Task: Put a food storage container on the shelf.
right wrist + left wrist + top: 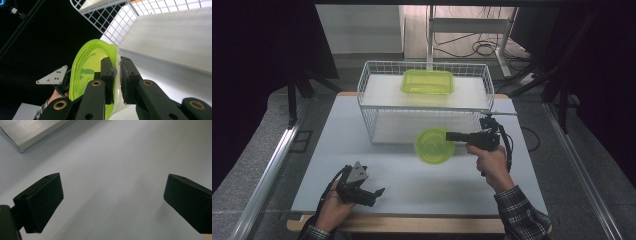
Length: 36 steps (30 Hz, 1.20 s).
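A round, translucent green bowl (433, 145) hangs tilted just above the table in front of the wire basket (372, 122). My right gripper (451, 136) is shut on its right rim. In the right gripper view the jaws (117, 67) pinch the bowl's (87, 65) thin edge between their pads. My left gripper (377, 196) rests low at the table's front left, open. Its jaws (112, 200) stand wide apart over bare white table with nothing between them. A green rectangular container (427, 81) lies on the basket's upper shelf.
The white wire basket (105, 20) stands at the back middle of the white table (412, 185), with a white shelf inside. An aluminium rail (32, 132) runs past the table. The other hand's grey plate (53, 76) shows beyond the bowl.
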{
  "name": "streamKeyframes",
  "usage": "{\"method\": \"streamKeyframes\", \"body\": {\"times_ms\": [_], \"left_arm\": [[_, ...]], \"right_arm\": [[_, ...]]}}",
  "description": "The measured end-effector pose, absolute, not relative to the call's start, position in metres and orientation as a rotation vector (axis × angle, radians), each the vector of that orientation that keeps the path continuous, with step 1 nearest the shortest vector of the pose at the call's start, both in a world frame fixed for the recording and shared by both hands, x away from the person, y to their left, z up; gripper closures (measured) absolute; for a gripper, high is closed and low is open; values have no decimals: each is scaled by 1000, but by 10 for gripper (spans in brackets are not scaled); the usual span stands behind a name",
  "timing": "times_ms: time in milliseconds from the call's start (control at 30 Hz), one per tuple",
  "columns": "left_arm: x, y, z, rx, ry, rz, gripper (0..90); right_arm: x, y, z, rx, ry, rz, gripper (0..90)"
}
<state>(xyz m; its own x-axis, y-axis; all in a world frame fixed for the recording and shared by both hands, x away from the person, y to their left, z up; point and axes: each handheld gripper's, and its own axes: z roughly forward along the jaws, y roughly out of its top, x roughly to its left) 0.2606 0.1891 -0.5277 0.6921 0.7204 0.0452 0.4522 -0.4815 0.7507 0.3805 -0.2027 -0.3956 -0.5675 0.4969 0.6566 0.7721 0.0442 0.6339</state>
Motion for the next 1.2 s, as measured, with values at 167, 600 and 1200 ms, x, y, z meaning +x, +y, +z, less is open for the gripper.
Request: {"method": "streamKeyframes", "body": {"times_ms": [167, 600, 1200], "left_arm": [[261, 189, -528, 2152, 896, 462, 23], [261, 189, -528, 2157, 894, 463, 24], [261, 189, -528, 2155, 897, 459, 24]], "right_arm": [[383, -203, -386, -1296, -2065, -1553, 811], [392, -202, -353, -1278, -2055, -1620, 811], [408, -196, -307, -1262, -2030, -1708, 811]]}}
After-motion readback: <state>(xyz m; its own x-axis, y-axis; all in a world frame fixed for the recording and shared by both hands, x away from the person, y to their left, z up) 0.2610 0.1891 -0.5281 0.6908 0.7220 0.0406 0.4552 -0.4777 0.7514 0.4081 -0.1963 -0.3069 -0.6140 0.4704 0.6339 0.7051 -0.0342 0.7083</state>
